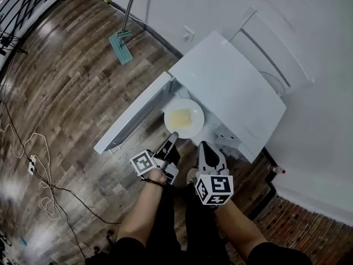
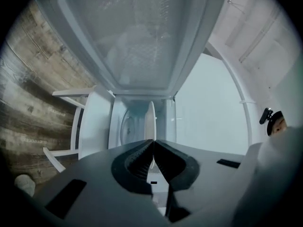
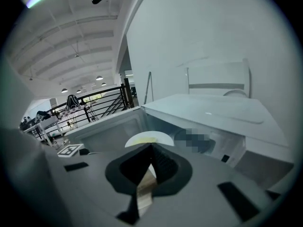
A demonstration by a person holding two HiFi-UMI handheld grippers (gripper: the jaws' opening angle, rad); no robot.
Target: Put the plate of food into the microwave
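Observation:
A white plate (image 1: 185,118) with a flat yellow piece of food (image 1: 180,116) hangs at the mouth of the white microwave (image 1: 231,87). The microwave's door (image 1: 132,115) stands swung open to the left. My left gripper (image 1: 173,138) is shut on the plate's near rim. In the left gripper view the plate (image 2: 150,122) shows edge-on between the jaws, with the cavity (image 2: 132,124) straight ahead. Just right of the plate, my right gripper (image 1: 205,146) is shut with nothing in it. The right gripper view shows the plate (image 3: 147,138) beyond the closed jaws.
The microwave stands low on a wooden floor (image 1: 71,93). A teal mop (image 1: 122,44) leans at the back wall, and cables (image 1: 38,164) trail at the left. A white frame (image 1: 273,51) stands behind the microwave. A small red-capped bottle (image 1: 277,170) lies at the right.

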